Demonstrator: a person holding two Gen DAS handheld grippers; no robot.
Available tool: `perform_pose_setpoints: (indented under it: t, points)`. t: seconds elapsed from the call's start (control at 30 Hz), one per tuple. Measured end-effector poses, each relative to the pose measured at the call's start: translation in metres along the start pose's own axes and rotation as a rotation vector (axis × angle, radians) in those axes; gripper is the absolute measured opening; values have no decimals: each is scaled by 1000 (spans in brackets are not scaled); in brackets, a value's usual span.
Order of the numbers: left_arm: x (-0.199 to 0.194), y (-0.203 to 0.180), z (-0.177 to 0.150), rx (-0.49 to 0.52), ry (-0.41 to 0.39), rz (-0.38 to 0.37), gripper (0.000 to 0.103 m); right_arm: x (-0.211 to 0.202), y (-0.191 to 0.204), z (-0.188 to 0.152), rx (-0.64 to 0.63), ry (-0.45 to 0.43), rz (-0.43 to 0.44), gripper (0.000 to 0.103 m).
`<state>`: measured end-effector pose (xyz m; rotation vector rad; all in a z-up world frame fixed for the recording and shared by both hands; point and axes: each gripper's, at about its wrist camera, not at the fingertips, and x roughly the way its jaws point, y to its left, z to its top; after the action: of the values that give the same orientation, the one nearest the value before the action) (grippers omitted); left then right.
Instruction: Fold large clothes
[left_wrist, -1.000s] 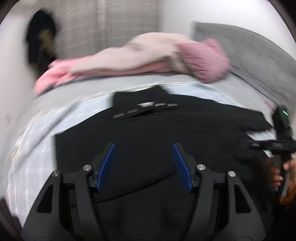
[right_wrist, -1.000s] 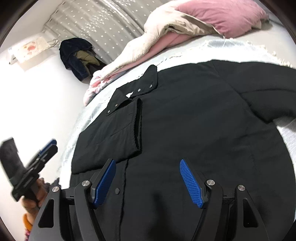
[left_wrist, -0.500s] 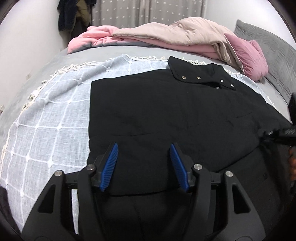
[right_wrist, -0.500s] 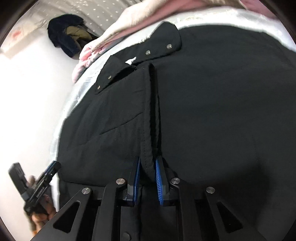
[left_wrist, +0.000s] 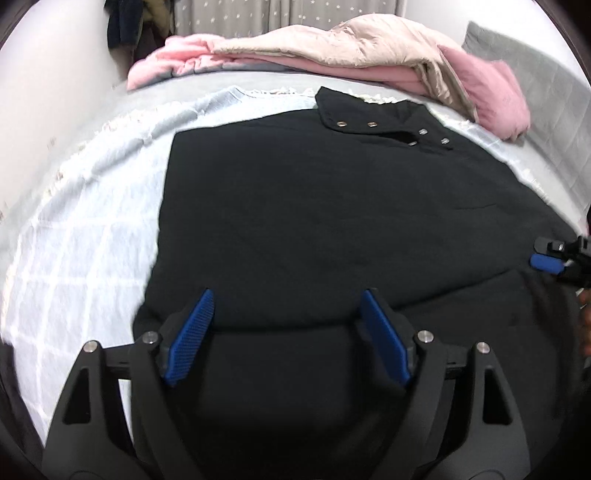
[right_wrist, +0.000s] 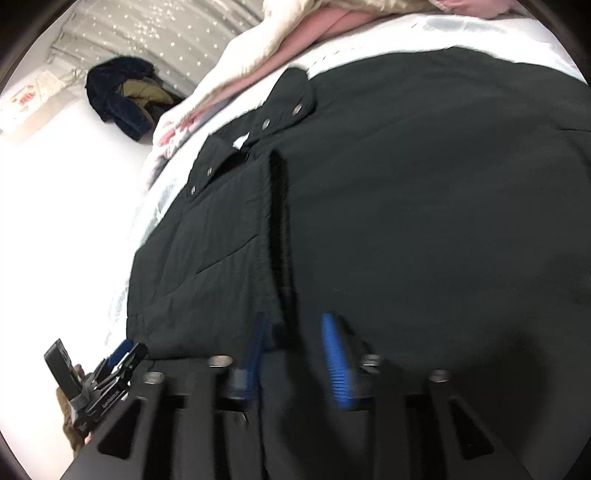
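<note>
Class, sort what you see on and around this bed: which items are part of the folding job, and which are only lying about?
Part of the job:
black jacket
left gripper
right gripper

Lying about:
pink and beige bedding
checked white blanket
dark coat hanging by the curtain

No text can be read; the red print on the wall notice (right_wrist: 26, 101) is too blurred.

We see a bed (left_wrist: 236, 79) with grey sheet, covered by a pale checked throw (left_wrist: 85, 236) with fringed edge. Pink and beige bedding (left_wrist: 332, 55) is heaped at the far side, below a grey star-print curtain (left_wrist: 280, 14). Plain white wall (left_wrist: 55, 74) at left; dark clothes (right_wrist: 122, 96) hang there. Grey headboard (left_wrist: 546, 107) at right.
</note>
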<state>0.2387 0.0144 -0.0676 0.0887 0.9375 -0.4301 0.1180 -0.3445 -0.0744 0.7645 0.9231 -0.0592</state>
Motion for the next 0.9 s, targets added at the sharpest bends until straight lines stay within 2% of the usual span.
perform_pose_setpoints:
  t: [0.03,0.1,0.2,0.27,0.4,0.5,0.57,0.7,0.77,0.9]
  points:
    - [-6,-1,-1,-23,1,-23,82,-11,-7,0,14,-23,-8,63]
    - [-19,-2,-4,-71,-3,-52,85,-33,-25,2,56,-75,-34,65]
    - [-35,-3,-13,-138,-27,-46,95,-72,-65,9,141,-170,-95,66]
    - [-41,0,-24,-204,-51,-60,102,-102,-95,13,213,-269,-162,67]
    - [-28,4,-38,-266,2,-91,102,-151,-145,18,330,-362,-250,68]
    - [-17,5,-38,-280,27,-111,102,-174,-182,20,400,-413,-320,73]
    - [-15,6,-39,-297,23,-122,102,-178,-204,20,458,-415,-346,75]
    - [-15,4,-43,-301,17,-156,102,-173,-244,19,552,-388,-311,75]
    - [-13,5,-45,-302,13,-154,102,-168,-254,23,552,-415,-291,75]
    - [-6,5,-47,-310,10,-152,102,-165,-259,39,476,-455,-316,75]
